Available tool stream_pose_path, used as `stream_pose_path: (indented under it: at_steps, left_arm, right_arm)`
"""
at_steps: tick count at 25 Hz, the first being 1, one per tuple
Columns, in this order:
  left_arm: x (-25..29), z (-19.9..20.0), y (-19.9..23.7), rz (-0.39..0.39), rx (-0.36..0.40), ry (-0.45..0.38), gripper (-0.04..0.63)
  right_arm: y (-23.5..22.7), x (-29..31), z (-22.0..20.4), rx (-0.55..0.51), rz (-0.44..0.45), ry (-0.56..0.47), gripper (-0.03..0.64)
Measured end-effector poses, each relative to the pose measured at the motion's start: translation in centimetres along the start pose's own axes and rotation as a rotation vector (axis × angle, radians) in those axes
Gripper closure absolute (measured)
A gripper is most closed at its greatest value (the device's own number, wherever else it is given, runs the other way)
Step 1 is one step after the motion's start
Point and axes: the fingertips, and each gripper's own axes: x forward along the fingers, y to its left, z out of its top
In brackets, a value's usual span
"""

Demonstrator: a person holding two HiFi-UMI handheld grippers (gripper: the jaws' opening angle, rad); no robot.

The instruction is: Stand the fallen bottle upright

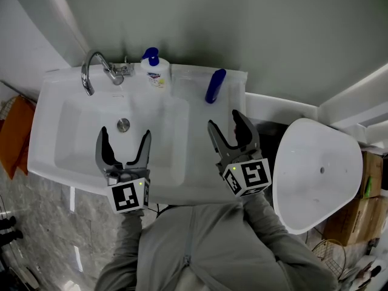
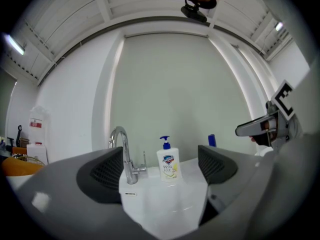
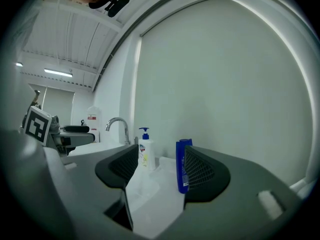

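A dark blue bottle (image 1: 215, 85) stands upright on the right back ledge of the white sink (image 1: 54, 162); in the right gripper view the blue bottle (image 3: 183, 165) rises just inside the right-hand jaw, farther off than the jaws. My right gripper (image 1: 224, 119) hovers open in front of it, nothing between its jaws. My left gripper (image 1: 125, 133) hangs open over the basin, also empty. From the left gripper view only the blue bottle's top (image 2: 212, 140) shows.
A white pump soap bottle (image 1: 155, 69) stands beside the chrome tap (image 1: 94, 69) at the sink's back. The basin drain (image 1: 123, 124) lies ahead of the left gripper. A white toilet (image 1: 315, 174) sits to the right, cardboard boxes (image 1: 364, 193) beyond it.
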Motion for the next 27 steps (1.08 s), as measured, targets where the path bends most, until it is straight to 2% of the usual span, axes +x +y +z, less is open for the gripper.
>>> stream_pose_path:
  at_steps: [16, 27]
  left_arm:
    - [0.8, 0.4, -1.3, -0.039, 0.023, -0.003, 0.097]
    - [0.8, 0.1, -1.4, -0.044, 0.006, 0.017, 0.098]
  right_arm:
    - [-0.8, -0.2, -0.6, -0.01, -0.036, 0.016, 0.347]
    - [-0.7, -0.1, -0.6, -0.011, -0.041, 0.017, 0.347]
